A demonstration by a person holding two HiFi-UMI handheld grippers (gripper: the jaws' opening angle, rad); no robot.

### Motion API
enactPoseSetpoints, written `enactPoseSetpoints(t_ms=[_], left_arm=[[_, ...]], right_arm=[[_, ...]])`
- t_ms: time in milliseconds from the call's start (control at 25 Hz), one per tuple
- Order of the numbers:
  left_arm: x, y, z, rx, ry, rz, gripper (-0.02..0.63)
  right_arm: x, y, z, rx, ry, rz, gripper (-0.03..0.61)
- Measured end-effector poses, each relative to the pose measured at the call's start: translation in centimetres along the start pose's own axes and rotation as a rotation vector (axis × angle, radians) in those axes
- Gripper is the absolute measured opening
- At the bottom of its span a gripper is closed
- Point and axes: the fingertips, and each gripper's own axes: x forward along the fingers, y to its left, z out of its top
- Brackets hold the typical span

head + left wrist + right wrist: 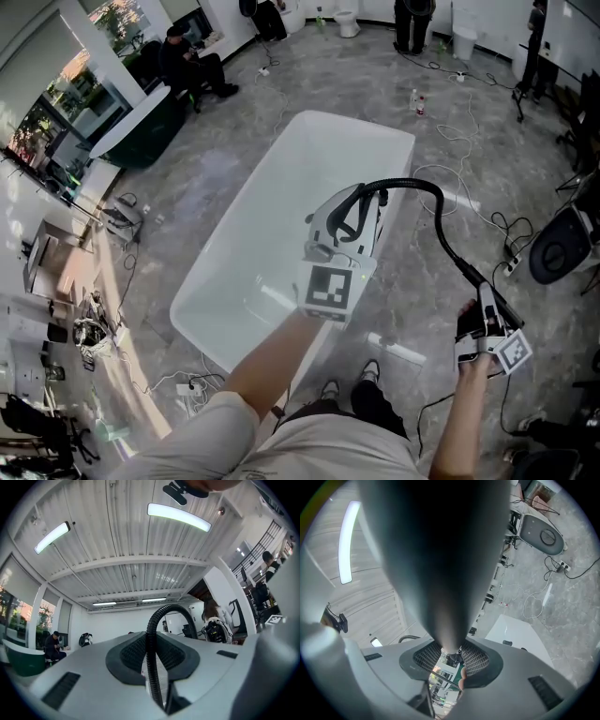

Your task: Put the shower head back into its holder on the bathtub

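A white bathtub [253, 253] stands on the grey floor in the head view. Over its near right rim my left gripper [359, 208] is shut on the black ribbed shower hose [427, 187]; in the left gripper view the hose [151, 639] runs up between the pads and loops over. From there the hose arcs right and down to my right gripper [480, 305], which is shut on the dark shower head handle [476, 279]. In the right gripper view the shower head [440, 564] fills the upper middle, pinched between the pads [471, 660]. I cannot make out the holder.
Cables [459, 141] trail over the floor right of the tub. A small bottle [417, 101] stands beyond its far end, and a white tube [398, 349] lies by the person's feet. A black chair [561, 248] is at the right, and a seated person [192, 61] at the far left.
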Motion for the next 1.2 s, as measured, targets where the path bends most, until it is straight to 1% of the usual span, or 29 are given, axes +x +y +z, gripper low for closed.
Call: enactPoseSetpoints(t_ms=[160,280,560,800,960,1200], left_arm=[[2.6,-0.6,1.2,0.018,-0.042,-0.011,0.06],[4.4,-1.3,1.4,0.02,-0.059,-0.018,0.06],[7.6,-1.8,-0.4,-0.017,-0.063,-0.013,0.06],[10.3,-1.6,-0.8,-0.019,-0.073,-0.053,0.06],[11.0,-1.1,-1.9,-0.015,-0.064,-0.069,0.06],[10.5,0.5,-5.2,-0.016,-0.012,-0.055,0.06]], right_arm=[[0.7,-0.1,1.1,0.004,-0.001,0.008,0.143],[1.0,-0.3,2.3,-0.004,0.003,0.013,0.141],[1.4,-0.7,4.1,-0.028,0.011,0.022,0.143],[1.9,-0.5,4.7,-0.055,-0.011,0.011,0.141],[2.2,-0.1,4.2,-0.059,-0.023,0.004,0.141],[2.5,0.6,3.5,-0.08,-0.021,0.001,0.141]])
